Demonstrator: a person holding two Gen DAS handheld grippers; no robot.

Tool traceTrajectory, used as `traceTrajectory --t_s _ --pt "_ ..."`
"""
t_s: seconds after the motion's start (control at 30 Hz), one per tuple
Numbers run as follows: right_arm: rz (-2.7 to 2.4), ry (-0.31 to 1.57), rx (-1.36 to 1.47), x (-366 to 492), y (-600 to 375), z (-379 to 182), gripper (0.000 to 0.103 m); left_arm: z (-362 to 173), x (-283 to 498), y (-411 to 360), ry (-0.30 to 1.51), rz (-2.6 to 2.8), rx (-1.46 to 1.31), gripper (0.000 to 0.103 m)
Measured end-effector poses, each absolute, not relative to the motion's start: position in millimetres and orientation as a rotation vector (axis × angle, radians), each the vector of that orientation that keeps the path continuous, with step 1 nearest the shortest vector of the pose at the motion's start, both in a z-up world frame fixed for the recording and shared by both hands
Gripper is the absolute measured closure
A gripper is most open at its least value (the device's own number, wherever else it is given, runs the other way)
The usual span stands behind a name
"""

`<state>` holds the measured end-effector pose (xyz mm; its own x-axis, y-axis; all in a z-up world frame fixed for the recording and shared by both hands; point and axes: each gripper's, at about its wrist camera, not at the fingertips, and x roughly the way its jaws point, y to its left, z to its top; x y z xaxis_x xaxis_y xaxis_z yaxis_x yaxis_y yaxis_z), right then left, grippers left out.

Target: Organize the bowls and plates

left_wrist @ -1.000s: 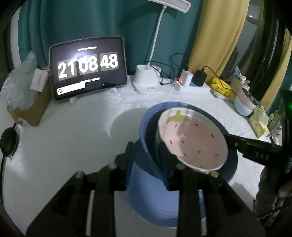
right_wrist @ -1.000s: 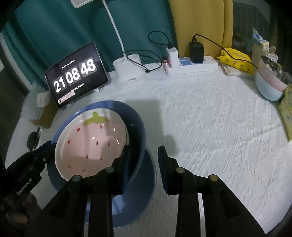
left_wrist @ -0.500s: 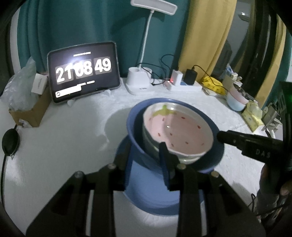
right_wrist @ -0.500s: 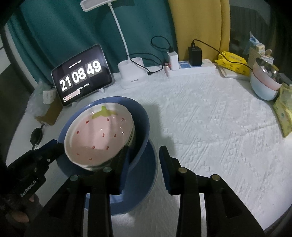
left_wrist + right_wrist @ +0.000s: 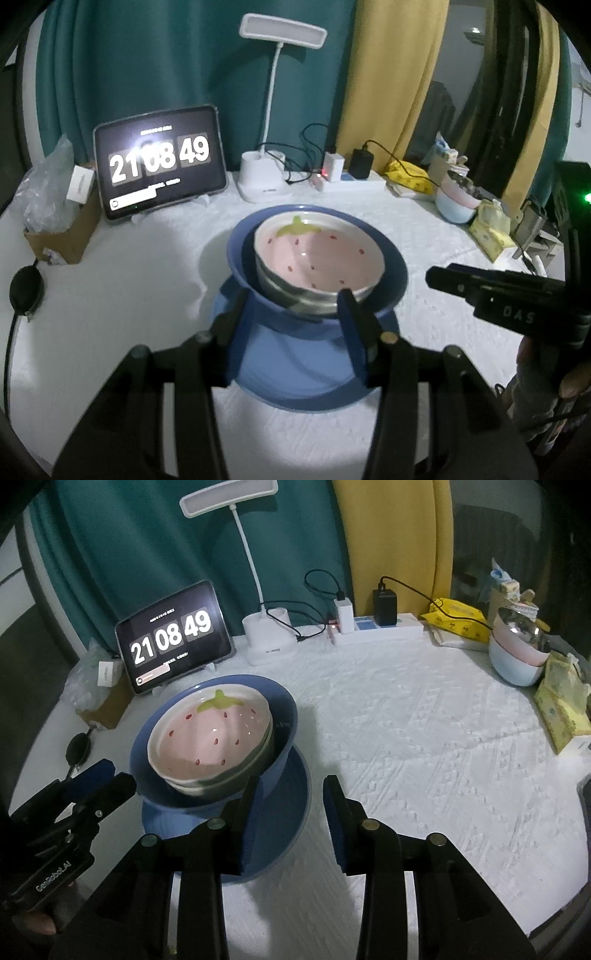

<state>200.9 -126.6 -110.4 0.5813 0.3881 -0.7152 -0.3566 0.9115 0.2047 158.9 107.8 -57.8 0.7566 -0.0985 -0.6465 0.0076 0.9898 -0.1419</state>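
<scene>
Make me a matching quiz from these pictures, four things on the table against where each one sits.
Things:
1. pink strawberry-pattern bowl
2. deep blue bowl
3. flat blue plate
4. black tablet showing a clock

Places:
A. propped at the back by the teal curtain
B. under the deep blue bowl
C. topmost, nested inside
D. holds the nested bowls

Pairs: 1-C, 2-D, 3-B, 4-A

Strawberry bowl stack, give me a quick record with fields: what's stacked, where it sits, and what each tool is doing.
stack: strawberry bowl nested in blue bowl, on blue plate
surface: white tablecloth
left tool: open, fingers either side of the blue bowl's near wall
right tool: open, beside the stack, holding nothing
other bowls: pastel stack at far right
</scene>
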Motion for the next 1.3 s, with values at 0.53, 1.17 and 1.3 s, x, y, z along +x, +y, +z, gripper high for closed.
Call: traceTrajectory --t_s 0.53,1.17,1.3 --pt "0.381 0.747 -0.004 161 -157 -95 0.066 -31 120 76 0.604 -0.059 -0.082 0.027" --pt "0.318 0.583 -0.017 104 -199 -58 0.052 8 68 54 0.464 -0.029 -0.048 0.015" --pt "0.311 0.552 -0.011 94 -207 -48 0.052 15 62 51 0.45 -0.028 -0.051 0.015"
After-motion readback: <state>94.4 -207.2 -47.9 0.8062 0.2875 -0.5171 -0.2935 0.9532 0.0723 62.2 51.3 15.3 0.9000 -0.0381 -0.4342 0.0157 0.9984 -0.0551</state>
